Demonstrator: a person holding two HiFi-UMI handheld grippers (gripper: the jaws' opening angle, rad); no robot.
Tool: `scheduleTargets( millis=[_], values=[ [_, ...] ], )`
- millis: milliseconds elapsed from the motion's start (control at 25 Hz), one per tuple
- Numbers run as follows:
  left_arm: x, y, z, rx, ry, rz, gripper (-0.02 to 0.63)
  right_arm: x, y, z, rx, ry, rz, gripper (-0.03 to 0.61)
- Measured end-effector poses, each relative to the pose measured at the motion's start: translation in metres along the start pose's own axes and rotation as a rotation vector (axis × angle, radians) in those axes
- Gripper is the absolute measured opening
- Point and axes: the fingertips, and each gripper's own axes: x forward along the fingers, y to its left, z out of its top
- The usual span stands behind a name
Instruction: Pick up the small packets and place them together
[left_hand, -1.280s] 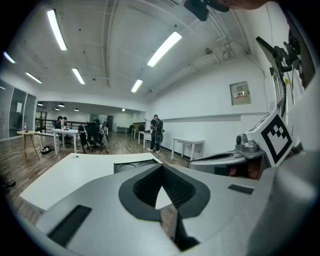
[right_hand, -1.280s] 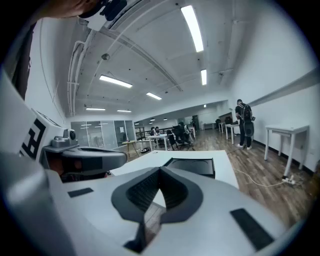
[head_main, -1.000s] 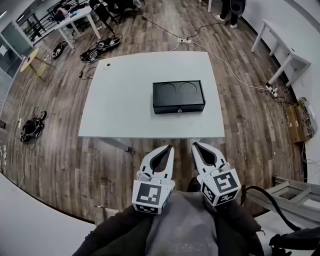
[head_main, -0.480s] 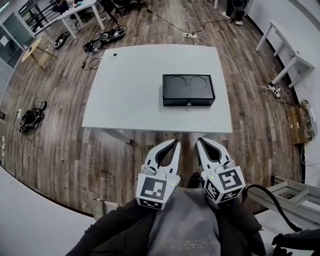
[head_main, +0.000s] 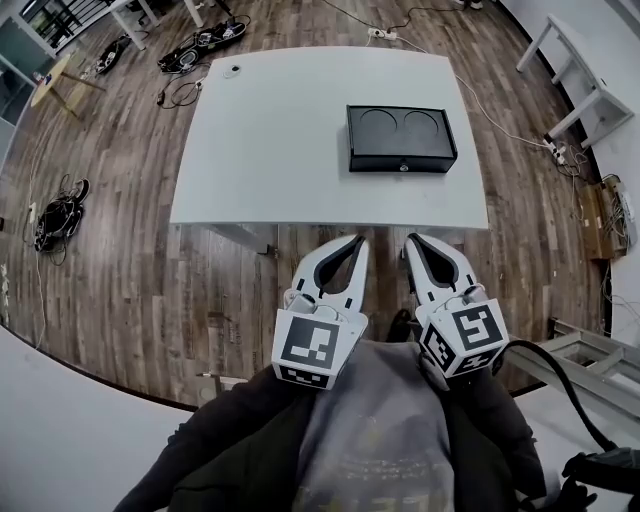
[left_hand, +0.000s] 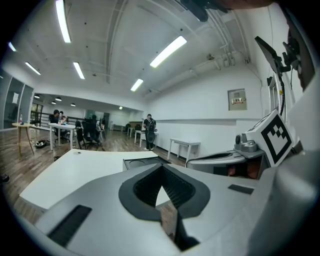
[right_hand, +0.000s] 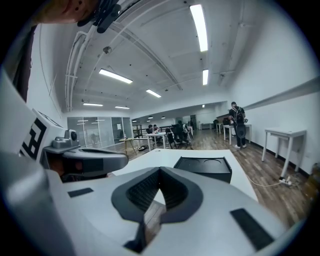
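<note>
— Ahead of the person, what's biggest?
— Wooden floor (head_main: 120, 290), then a white bench (head_main: 270, 140) standing on it. A black box (head_main: 401, 138) with two round hollows in its top sits toward the bench's right side.
— And the tools?
— Left tool (head_main: 354, 246) and right tool (head_main: 414, 244) hang side by side over the floor, short of the bench's near edge. Each has its jaws pressed together, empty.
— The packets?
— Can't tell where they lie. A small round thing (head_main: 233, 70) sits near the bench's far left corner.
</note>
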Motion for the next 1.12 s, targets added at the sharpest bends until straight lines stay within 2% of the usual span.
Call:
scheduleTargets(
  millis=[200, 480, 720, 880, 1120],
  values=[
    [-0.006, 0.017, -0.007, -0.012, 0.018, -0.031, 0.003, 0.009, 0.009, 0.005, 0.058, -0.044, -0.037, 0.005],
    [0.000, 0.034, -0.017, -0.048, 0.055, -0.047, 0.003, 0.021, 0.011, -0.008, 0.054, 0.019, -0.069, 0.005],
    [0.034, 0.033, -0.026, -0.050, 0.104, -0.060, 0.003, 0.037, -0.026, -0.017, 0.091, 0.028, -0.084, 0.005],
    [0.066, 0.043, -0.020, -0.040, 0.130, -0.032, 0.003, 0.063, -0.060, -0.016, 0.109, 0.039, -0.062, 0.005],
    [0.125, 0.053, -0.019, -0.022, 0.193, 0.021, 0.003, 0.109, -0.111, -0.028, 0.104, 0.126, -0.023, 0.005]
  ],
)
